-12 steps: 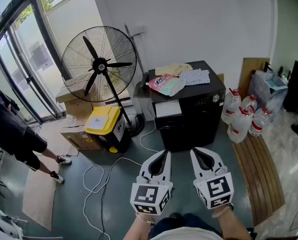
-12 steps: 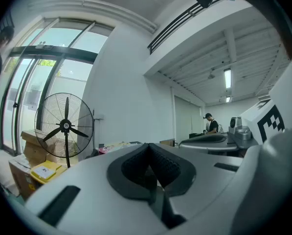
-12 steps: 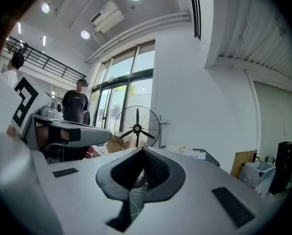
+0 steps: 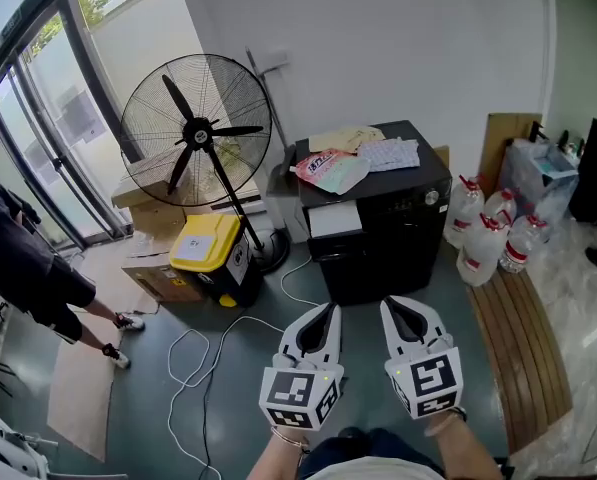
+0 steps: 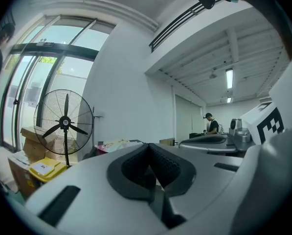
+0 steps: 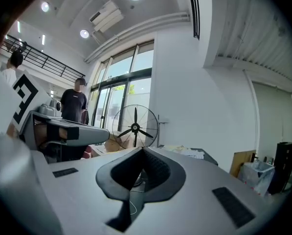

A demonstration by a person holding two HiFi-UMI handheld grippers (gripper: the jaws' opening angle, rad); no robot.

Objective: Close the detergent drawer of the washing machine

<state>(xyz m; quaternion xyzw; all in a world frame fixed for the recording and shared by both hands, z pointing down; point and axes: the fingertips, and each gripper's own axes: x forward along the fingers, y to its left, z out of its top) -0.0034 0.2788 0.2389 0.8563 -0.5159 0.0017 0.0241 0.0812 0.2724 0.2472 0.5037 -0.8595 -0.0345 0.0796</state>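
Observation:
In the head view a black washing machine [image 4: 398, 238] stands against the white wall. Its white detergent drawer [image 4: 335, 218] sticks out at the upper left of the front. A pink detergent bag [image 4: 330, 168] and cloths [image 4: 388, 153] lie on its top. My left gripper [image 4: 330, 308] and right gripper [image 4: 388, 303] hover side by side above the floor, well short of the machine. Both point toward it, shut and empty. The left gripper view shows its jaws [image 5: 148, 146] meeting at the tips. The right gripper's jaws [image 6: 142, 151] also meet.
A big pedestal fan [image 4: 193, 128] stands left of the machine, with a yellow-lidded box [image 4: 208, 240] and cardboard boxes at its foot. A white cable [image 4: 208, 353] loops over the floor. Water bottles [image 4: 488, 233] and a slatted wooden board [image 4: 523, 343] lie to the right. A person [image 4: 18, 258] stands at the far left.

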